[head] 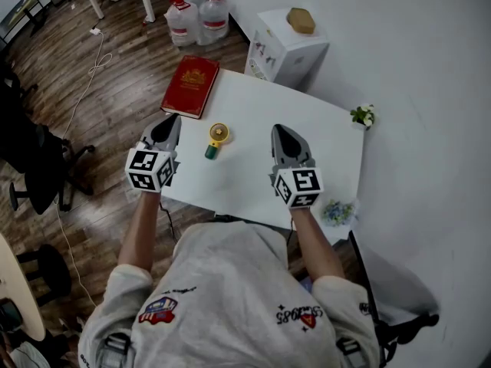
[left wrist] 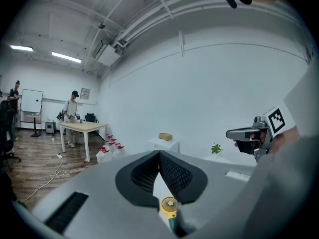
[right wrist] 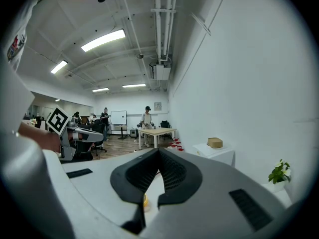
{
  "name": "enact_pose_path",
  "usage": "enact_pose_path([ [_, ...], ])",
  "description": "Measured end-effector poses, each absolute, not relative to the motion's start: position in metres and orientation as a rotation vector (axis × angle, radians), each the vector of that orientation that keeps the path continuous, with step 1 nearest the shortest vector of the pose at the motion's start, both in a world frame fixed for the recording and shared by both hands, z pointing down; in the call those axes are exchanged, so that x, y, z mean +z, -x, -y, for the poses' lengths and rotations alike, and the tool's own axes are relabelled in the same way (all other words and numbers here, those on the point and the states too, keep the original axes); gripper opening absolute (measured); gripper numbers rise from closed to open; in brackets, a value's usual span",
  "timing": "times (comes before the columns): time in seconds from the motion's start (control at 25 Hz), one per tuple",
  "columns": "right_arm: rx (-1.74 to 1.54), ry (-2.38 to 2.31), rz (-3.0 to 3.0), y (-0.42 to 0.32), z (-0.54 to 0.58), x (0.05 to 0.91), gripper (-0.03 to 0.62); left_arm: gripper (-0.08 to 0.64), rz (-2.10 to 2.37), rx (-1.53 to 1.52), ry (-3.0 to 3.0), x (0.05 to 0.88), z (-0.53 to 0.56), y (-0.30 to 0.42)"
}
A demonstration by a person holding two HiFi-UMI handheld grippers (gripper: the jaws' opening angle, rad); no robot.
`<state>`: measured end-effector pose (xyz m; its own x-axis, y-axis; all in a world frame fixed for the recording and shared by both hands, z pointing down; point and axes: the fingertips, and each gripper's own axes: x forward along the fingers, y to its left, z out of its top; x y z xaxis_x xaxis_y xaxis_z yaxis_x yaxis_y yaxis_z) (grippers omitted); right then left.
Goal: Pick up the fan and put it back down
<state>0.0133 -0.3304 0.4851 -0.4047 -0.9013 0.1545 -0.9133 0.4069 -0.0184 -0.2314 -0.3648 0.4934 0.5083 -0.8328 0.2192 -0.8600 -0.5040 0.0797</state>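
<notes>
A small yellow fan [head: 217, 139] with a green handle lies on the white table [head: 261, 106], between my two grippers and nearer the left one. My left gripper [head: 173, 118] hovers just left of the fan, shut with nothing in it. In the left gripper view its jaws [left wrist: 159, 154] meet at the tip, and the fan [left wrist: 169, 204] shows below them. My right gripper [head: 278, 129] hangs to the right of the fan, well apart from it, also shut and holding nothing. In the right gripper view only a yellow sliver of the fan [right wrist: 145, 199] shows under the closed jaws [right wrist: 159, 151].
A red book [head: 191, 86] lies on the table's far left corner. A small plant [head: 362, 115] and a bunch of flowers [head: 337, 211] sit at the table's right edge. Beyond the table stand a white cabinet [head: 288, 48] and water jugs [head: 198, 14]. A black chair [head: 38, 159] stands left.
</notes>
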Motion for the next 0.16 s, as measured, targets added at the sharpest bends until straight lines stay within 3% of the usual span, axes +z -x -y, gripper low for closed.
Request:
enact_pose_path([
  [0.16,0.155,-1.636,2.530,-0.0092,0.3300,0.4872,-0.009,0.005,1.448,0.237,-2.565,0.4987,0.3647,0.2330],
])
